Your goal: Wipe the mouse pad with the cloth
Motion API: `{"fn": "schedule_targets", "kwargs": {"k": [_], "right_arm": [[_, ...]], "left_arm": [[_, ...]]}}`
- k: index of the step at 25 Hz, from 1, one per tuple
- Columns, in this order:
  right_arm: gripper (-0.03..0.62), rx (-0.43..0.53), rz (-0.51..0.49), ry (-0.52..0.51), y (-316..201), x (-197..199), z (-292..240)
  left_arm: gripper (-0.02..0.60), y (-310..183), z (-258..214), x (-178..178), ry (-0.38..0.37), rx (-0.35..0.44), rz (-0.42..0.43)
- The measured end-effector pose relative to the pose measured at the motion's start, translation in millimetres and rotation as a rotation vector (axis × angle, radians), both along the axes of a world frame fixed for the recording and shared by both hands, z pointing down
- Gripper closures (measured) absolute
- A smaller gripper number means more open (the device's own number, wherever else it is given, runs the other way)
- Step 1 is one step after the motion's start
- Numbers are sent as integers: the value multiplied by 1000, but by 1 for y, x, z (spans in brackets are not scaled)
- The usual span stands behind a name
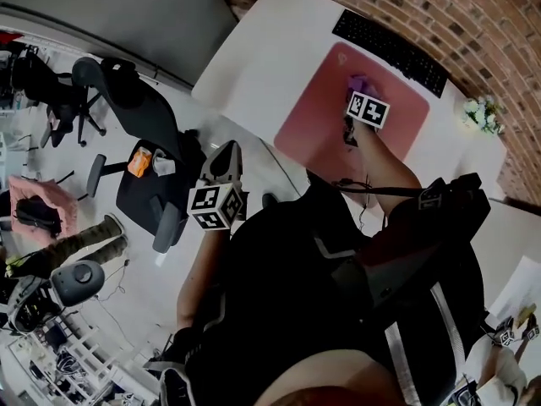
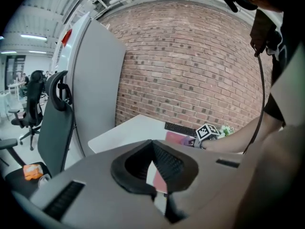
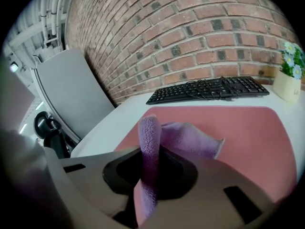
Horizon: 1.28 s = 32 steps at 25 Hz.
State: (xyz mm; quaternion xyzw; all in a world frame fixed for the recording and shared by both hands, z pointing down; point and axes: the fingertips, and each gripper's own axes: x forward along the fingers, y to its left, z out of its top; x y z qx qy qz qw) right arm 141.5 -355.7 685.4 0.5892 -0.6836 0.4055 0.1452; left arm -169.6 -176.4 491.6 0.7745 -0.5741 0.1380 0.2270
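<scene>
A pink mouse pad lies on the white desk, in front of a black keyboard. My right gripper is over the pad's middle, shut on a purple cloth. In the right gripper view a fold of the cloth stands pinched between the jaws of my right gripper, and the rest trails forward onto the pad. My left gripper hangs off the desk's near edge, above the floor. In its own view my left gripper is shut on nothing.
A small pot of flowers stands right of the pad, near the brick wall. A black office chair with an orange item on its seat is at the left. Papers lie at the lower right.
</scene>
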Motion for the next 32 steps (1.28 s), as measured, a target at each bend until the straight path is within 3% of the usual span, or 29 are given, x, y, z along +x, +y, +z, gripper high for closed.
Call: {"fn": "schedule_targets", "kwargs": {"k": [13,18,24,32], "right_arm": [[534,0,-94,-41,-32,-65,-2],[534,-4,-48,-95,-46,-85,-2],[534,20,-90,-139,-58,-109,-15],[534,164,-57,-266,-62,-89,-77]], "left_arm": [[578,21,0,-27,-13,-13,-95],[578,28,2,-37,-12,-18,-133],[578,25,-5,-44,10,3,-162],[578,2,6,-19,-1,8,-22]]}}
